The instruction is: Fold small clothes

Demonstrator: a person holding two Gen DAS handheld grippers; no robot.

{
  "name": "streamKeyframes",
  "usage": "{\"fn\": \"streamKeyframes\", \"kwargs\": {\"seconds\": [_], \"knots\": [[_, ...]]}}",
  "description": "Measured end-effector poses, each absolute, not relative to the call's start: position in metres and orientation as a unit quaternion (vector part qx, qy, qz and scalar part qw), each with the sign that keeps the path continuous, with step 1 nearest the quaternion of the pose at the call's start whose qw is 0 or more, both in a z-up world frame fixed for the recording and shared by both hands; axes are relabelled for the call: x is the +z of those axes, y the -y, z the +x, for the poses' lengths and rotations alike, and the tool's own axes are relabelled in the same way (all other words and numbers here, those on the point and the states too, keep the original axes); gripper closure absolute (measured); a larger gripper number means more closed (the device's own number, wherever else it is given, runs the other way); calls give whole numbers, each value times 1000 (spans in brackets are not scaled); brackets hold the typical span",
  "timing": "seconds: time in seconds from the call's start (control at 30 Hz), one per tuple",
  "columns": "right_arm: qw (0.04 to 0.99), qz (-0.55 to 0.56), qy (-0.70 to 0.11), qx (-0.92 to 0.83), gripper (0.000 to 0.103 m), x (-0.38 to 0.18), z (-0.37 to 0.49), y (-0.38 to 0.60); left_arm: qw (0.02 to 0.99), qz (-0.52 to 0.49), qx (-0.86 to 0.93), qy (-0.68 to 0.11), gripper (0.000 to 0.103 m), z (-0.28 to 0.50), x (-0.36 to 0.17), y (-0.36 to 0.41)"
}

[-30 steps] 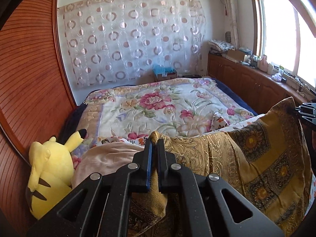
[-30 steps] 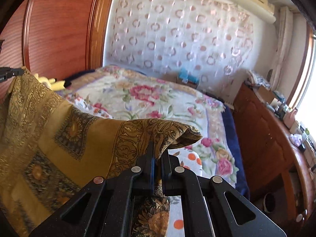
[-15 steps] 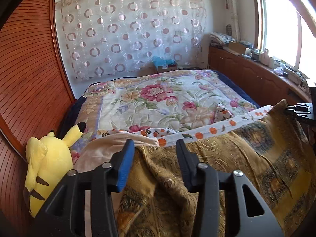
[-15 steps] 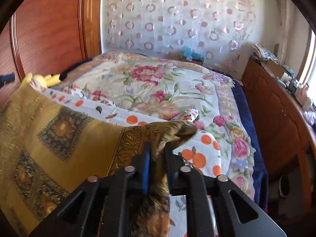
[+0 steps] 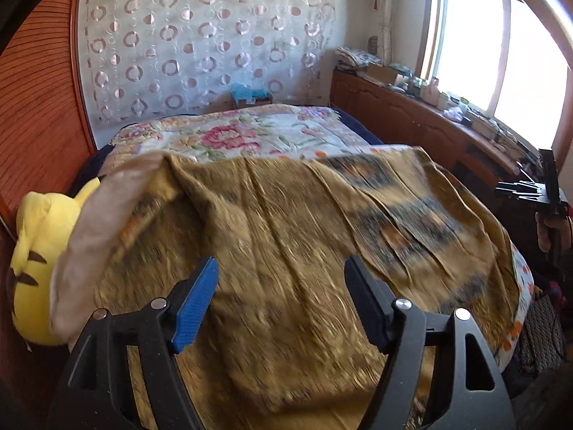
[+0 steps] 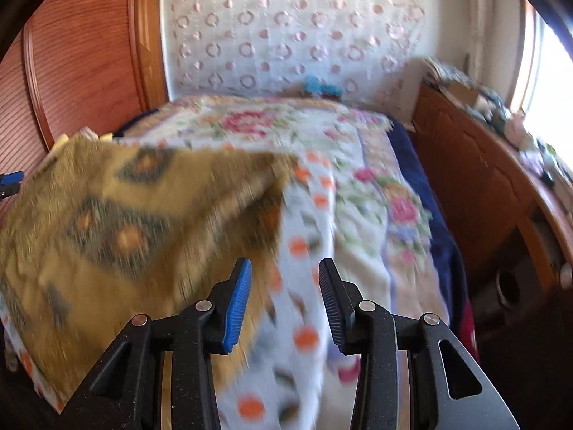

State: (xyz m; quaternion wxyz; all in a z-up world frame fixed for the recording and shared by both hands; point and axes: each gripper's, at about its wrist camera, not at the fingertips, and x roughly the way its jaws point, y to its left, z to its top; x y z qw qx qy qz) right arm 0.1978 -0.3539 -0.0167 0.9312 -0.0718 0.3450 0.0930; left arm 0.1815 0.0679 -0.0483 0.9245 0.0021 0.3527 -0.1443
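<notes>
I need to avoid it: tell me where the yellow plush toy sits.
In the left wrist view, the yellow plush toy sits at far left, beside the wooden wall, partly behind the golden cloth.

- The left gripper has matte black angular arms, silver screw heads at the pivots and ribbed blue pads.
- The right gripper is built the same: black arms, silver screws, blue pads.

Gold cloth: woven fabric with a faint sheen and brocade-like pattern. Floral quilt: soft, matt, stitched cotton. Yellow plush toy: fuzzy pile. Left tongs: matt black plastic, ribbed blue pads, bright metal pins. Wall panel: ribbed, semi-gloss wood. Curtain: sheer fabric.
</notes>
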Motion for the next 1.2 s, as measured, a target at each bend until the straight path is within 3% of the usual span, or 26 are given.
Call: {"fn": "streamKeyframes", "kwargs": {"seconds": [0.23, 0.47, 0.93, 1.07, 1.2], "knots": [[917, -33, -385, 97, 62, -44, 159, 369, 917, -19, -150, -369, 29, 142, -68, -55], [920, -1, -364, 147, 62, -35, 146, 341, 917, -33, -141, -370, 29, 118, -72, -55], [911, -45, -375, 165, 63, -35, 125, 313, 912, -42, -143, -383, 29, 99, -88, -49], [904, -40, -379, 192, 86, -40, 118, 314, 910, -43, -144, -386, 29, 99, -92, -47], [904, -31, -374, 207, 98, -43, 123, 323, 909, -41, -143, -390, 29, 101, -95, -46]]}}
